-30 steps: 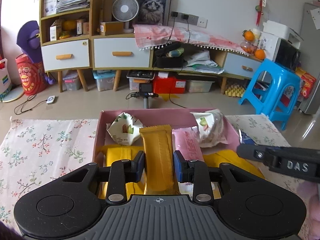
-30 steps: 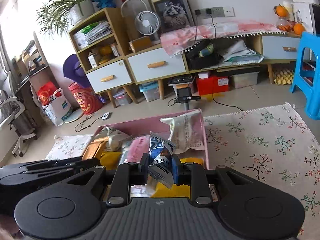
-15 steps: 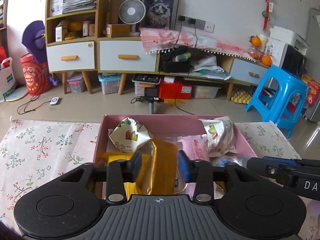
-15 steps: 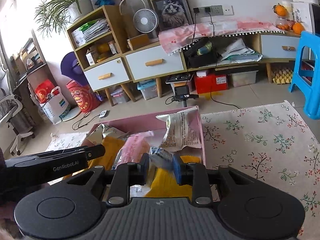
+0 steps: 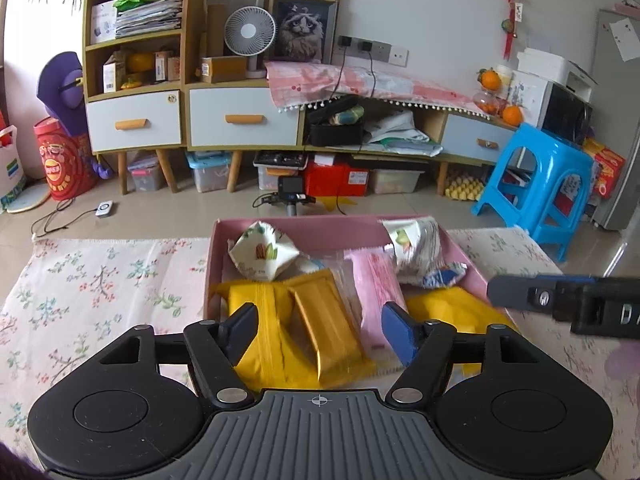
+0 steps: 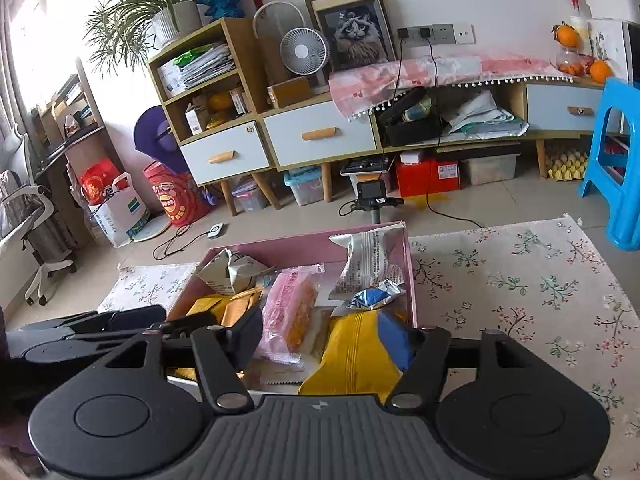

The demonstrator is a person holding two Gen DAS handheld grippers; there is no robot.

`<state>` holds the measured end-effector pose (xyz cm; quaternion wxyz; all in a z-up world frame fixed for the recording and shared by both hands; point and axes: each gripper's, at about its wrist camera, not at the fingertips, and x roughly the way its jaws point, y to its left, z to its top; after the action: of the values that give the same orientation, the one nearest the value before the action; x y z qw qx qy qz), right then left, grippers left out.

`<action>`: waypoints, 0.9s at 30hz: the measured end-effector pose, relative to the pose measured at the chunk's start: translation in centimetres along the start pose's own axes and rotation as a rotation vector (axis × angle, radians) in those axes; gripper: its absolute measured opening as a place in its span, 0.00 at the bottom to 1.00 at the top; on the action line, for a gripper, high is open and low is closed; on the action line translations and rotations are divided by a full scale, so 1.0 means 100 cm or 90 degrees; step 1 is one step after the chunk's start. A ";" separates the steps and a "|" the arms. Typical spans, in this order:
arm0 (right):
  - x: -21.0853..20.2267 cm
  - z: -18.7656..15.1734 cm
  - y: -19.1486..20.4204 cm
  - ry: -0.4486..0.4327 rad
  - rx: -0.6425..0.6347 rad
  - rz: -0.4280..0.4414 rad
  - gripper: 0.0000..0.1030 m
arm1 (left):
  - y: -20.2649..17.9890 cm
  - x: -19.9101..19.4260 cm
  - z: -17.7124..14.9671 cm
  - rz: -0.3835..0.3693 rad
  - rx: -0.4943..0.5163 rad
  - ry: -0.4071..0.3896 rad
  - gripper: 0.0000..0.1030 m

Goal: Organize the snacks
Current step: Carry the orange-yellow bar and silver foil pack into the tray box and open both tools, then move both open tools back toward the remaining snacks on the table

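A pink box on the floral cloth holds several snack packs. My left gripper is open above its near end; a gold bar pack lies loose in the box between its fingers, on a yellow bag. A pink pack and white nut packs lie further in. My right gripper is open over the box's right side; a small blue pack lies in the box beyond it, above a yellow bag and beside a pink pack.
The box sits on a floral tablecloth. The right gripper's body reaches in from the right in the left wrist view; the left gripper's body is at left in the right wrist view. A blue stool stands beyond the table.
Both grippers opened. The left let go of the gold bar pack and the right let go of the blue pack; both packs now lie in the box. Both grippers pulled back slightly.
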<state>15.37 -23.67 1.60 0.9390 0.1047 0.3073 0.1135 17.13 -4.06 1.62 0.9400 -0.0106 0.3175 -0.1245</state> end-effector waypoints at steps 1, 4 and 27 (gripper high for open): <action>-0.003 -0.001 0.001 -0.002 -0.002 -0.002 0.61 | 0.002 -0.004 -0.002 -0.001 0.003 0.002 0.70; -0.009 -0.003 0.005 -0.003 -0.012 -0.005 0.66 | 0.006 -0.014 -0.010 -0.006 0.003 0.006 0.75; -0.041 -0.056 0.023 0.012 -0.111 -0.047 0.83 | 0.013 -0.077 -0.078 -0.031 0.101 0.023 0.91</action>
<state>8.43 -21.85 0.02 0.9451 0.0099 0.3089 0.1060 6.84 -0.46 -0.15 0.9287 0.0585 0.3231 -0.1722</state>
